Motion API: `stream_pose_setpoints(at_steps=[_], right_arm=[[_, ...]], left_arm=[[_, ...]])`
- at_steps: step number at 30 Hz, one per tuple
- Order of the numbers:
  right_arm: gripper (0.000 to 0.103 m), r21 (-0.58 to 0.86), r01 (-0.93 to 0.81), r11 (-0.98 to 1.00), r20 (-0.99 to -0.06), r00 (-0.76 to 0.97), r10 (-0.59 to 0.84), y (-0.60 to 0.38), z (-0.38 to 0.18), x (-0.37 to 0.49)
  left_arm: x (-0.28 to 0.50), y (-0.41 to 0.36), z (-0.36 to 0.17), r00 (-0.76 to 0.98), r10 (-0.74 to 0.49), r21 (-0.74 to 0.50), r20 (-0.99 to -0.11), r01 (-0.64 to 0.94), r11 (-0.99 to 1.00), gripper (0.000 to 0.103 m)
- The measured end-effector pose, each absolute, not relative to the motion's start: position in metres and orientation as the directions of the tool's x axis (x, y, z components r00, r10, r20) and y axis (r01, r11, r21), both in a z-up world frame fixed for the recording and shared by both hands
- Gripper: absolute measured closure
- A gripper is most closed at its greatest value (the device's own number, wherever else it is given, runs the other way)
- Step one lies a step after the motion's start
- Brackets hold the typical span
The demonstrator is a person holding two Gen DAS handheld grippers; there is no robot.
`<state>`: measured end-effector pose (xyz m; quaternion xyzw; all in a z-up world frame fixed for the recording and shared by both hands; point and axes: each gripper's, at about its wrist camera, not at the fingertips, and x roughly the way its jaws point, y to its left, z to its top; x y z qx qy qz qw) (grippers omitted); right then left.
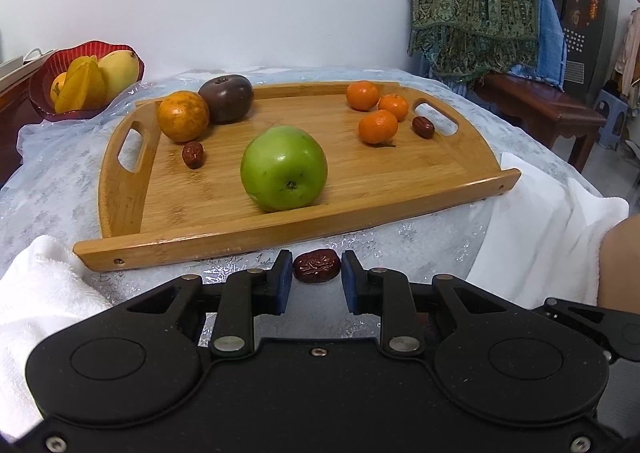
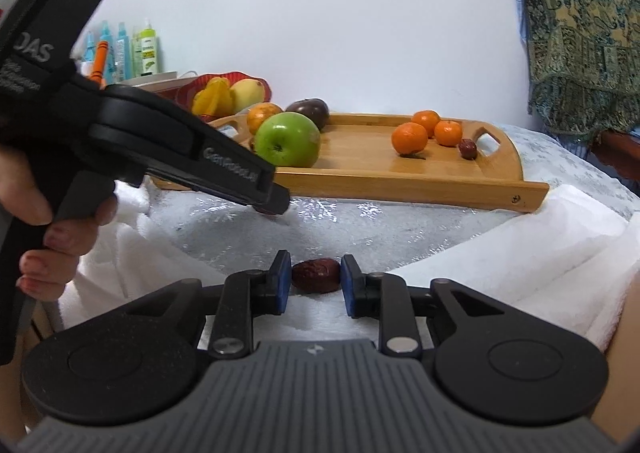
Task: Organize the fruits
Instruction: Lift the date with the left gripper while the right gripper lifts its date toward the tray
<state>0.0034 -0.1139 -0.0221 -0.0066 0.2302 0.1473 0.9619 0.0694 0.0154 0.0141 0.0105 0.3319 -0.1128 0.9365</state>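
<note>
A wooden tray point(image 1: 360, 181) point(image 2: 400, 181) holds a green apple point(image 1: 284, 168) point(image 2: 287, 139), a large orange point(image 1: 183, 116), a dark purple fruit point(image 1: 226, 97), three small mandarins point(image 1: 378, 126) point(image 2: 409, 137) and two red dates point(image 1: 193, 155) point(image 1: 423, 127). My left gripper point(image 1: 316, 273) is shut on a red date point(image 1: 317, 271) just in front of the tray's near rim. My right gripper point(image 2: 315, 276) is shut on another red date point(image 2: 315, 275) over the tablecloth. The left gripper's body point(image 2: 160, 141) shows at the left of the right wrist view.
A red bowl point(image 1: 48, 93) with yellow fruit point(image 1: 116, 69) stands at the back left. White towels point(image 1: 40, 293) point(image 2: 560, 253) lie at both sides. A patterned cloth point(image 1: 476, 1) hangs at the right over a dark bench point(image 1: 540, 101). Bottles point(image 2: 132, 49) stand at the far left.
</note>
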Motion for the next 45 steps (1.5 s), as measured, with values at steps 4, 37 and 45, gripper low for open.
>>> stream_pose_setpoints(at_steps=[4, 37, 45], right_arm=[[0.072, 0.067, -0.244, 0.968, -0.441, 0.863, 0.248, -0.119, -0.021, 0.007], [0.072, 0.154, -0.069, 0.986, -0.399, 0.908, 0.126, -0.139, -0.015, 0.038], [0.072, 0.148, -0.07, 0.986, -0.4, 0.908, 0.124, -0.138, -0.015, 0.039]], left_arm=[[0.069, 0.015, 0.011, 0.753, -0.188, -0.051, -0.631, 0.202, 0.978, 0.078], [0.07, 0.001, -0.002, 0.783, -0.085, -0.041, -0.616, 0.075, 0.996, 0.076], [0.067, 0.001, 0.0, 0.788, -0.092, -0.042, -0.609, 0.084, 0.996, 0.077]])
